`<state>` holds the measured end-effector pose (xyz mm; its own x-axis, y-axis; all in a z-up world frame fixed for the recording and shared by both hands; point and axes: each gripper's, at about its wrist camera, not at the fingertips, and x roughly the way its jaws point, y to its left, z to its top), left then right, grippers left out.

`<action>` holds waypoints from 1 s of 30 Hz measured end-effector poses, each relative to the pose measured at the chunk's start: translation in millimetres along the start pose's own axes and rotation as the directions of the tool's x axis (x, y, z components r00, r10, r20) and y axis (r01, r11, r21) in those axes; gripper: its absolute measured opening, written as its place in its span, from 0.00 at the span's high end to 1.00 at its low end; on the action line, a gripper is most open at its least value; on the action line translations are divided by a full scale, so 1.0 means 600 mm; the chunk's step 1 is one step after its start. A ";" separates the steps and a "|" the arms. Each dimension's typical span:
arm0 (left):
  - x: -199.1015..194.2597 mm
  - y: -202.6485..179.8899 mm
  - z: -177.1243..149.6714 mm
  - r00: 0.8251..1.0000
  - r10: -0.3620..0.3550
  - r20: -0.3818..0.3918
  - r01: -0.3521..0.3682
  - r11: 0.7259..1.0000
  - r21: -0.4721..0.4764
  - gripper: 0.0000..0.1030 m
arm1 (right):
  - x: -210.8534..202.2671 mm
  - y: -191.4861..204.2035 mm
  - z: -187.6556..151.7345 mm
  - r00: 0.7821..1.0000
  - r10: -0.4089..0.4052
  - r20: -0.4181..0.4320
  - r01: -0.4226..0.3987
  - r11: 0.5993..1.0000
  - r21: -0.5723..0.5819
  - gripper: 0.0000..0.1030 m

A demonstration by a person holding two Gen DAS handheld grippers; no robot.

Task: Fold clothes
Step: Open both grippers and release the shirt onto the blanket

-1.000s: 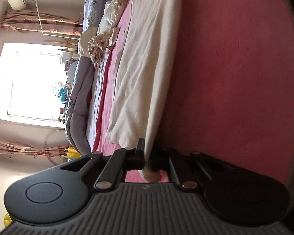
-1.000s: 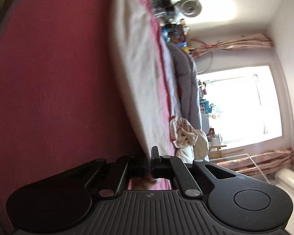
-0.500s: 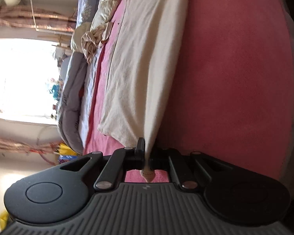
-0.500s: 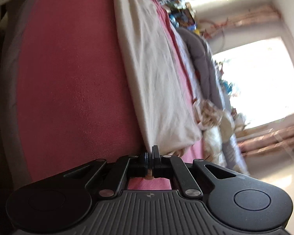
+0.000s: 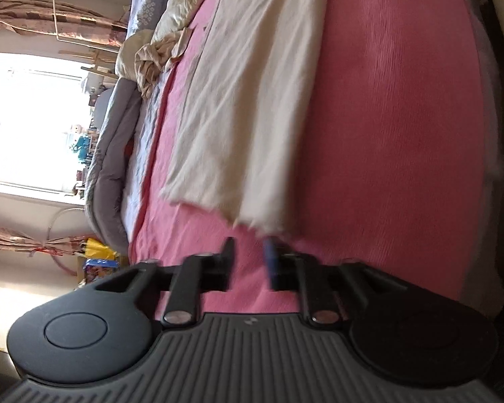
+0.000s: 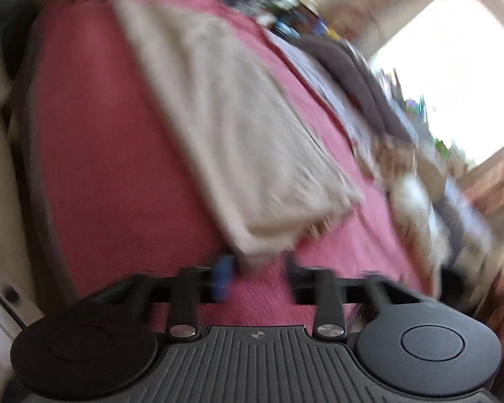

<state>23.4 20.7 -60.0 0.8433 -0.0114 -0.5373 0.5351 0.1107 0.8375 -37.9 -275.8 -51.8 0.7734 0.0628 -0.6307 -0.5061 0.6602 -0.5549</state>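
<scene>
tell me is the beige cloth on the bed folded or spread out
Folded: the beige cloth lies flat in a long strip on the pink bedcover, layered edges showing at its near end.

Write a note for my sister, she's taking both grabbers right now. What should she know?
Left tool: opening, nothing between its fingers.
Right tool: opening too, nothing held; that view is blurry.
The cream garment lies long and flat on the pink bedspread, its near edge just ahead of both tools.
Done: it looks folded lengthwise once and let go.
Left: probably fold it shorter, then do the crumpled clothes pile farther up the bed.
</scene>
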 end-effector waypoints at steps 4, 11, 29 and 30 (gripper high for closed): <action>-0.009 0.070 -0.039 0.996 -0.035 -0.080 0.024 0.990 -0.135 0.00 | -0.043 -0.096 0.001 0.993 0.117 0.011 -0.114 0.942 0.316 0.22; -0.018 0.268 -0.029 0.996 -0.005 0.086 0.069 0.653 -0.754 0.00 | -0.009 -0.184 0.093 0.958 0.033 0.283 -0.186 0.825 0.534 0.22; 0.132 0.136 0.025 0.872 -0.305 0.383 0.486 0.448 -0.750 0.00 | 0.184 -0.177 0.070 0.887 0.408 0.217 -0.460 0.818 0.345 0.18; 0.130 0.138 0.014 0.871 -0.314 0.377 0.486 0.450 -0.749 0.00 | 0.176 -0.181 0.062 0.890 0.407 0.205 -0.454 0.823 0.341 0.18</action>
<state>133.7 20.8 -31.7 0.5859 -0.4195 -0.6934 0.6133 0.7888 0.0411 113.2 -313.3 -38.1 0.5610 0.4776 -0.6761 -0.6378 0.7700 0.0148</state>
